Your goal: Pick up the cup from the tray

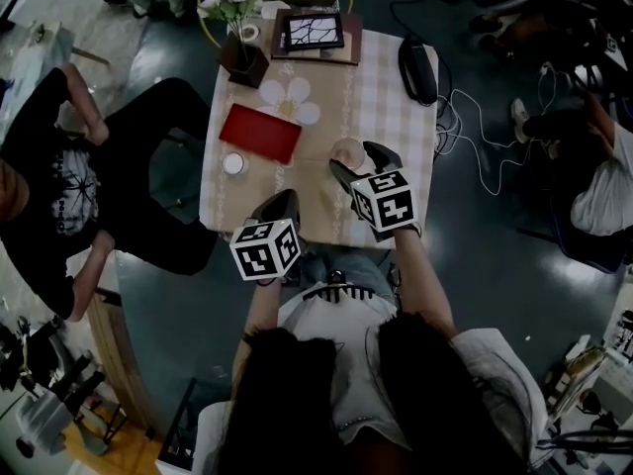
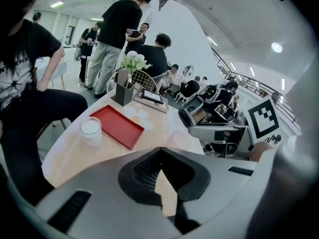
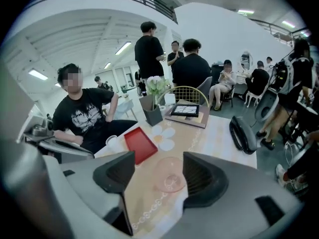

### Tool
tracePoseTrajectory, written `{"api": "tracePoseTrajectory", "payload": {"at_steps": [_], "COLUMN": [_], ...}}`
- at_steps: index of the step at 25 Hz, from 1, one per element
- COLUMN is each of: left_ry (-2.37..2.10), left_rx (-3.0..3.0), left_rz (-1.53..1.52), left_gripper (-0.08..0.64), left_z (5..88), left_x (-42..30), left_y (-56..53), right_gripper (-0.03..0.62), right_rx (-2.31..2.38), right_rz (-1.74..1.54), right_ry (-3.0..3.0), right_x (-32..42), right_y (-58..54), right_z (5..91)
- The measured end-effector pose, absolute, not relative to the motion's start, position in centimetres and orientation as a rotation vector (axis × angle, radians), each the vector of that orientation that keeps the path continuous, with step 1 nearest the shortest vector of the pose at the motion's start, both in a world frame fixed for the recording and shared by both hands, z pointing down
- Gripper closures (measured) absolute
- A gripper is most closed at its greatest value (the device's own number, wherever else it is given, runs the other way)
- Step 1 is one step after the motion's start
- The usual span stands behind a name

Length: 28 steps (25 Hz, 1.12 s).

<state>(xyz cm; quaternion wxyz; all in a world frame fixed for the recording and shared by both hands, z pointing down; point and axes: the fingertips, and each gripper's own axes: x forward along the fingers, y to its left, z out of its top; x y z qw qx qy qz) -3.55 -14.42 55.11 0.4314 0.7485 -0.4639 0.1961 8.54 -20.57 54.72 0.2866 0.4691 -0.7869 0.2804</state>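
Observation:
A clear pinkish cup [image 1: 346,150] stands on the table, to the right of the red tray [image 1: 260,133]. My right gripper [image 1: 358,162] is open, one jaw on each side of this cup. In the right gripper view the cup [image 3: 169,176] sits close to the right pad, with a gap on the left side, inside the right gripper [image 3: 158,159]. The tray [image 3: 140,144] is bare. A white cup [image 1: 233,163] stands beside the tray's near left corner. My left gripper [image 1: 280,204] hovers over the table's near edge, shut and holding nothing; its tips meet at the left gripper [image 2: 160,151].
At the table's far end are a flower-shaped white mat [image 1: 290,99], a dark vase with white flowers [image 1: 244,59], and a framed tablet [image 1: 315,33]. A black device [image 1: 417,67] lies at the right edge. A seated person [image 1: 89,181] is close on the left.

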Motion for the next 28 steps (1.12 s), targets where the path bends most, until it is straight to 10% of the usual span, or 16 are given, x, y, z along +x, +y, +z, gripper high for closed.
{"api": "tracePoseTrajectory", "payload": {"at_steps": [10, 28], "left_ry": [-1.135, -1.067], "left_rx": [1.947, 2.015], "left_rz": [0.431, 0.446], "left_gripper": [0.556, 0.557], "left_z": [52.7, 51.5], "left_x": [-2.2, -1.5], "left_y": [-13.7, -11.0], "right_gripper": [0.581, 0.584], "right_rx": [1.355, 1.338], "right_rz": [0.759, 0.744], "right_ry": [-2.085, -2.079], "right_x": [8.5, 6.1], "right_y": [-16.5, -12.6], "right_z": [52.8, 51.4]}}
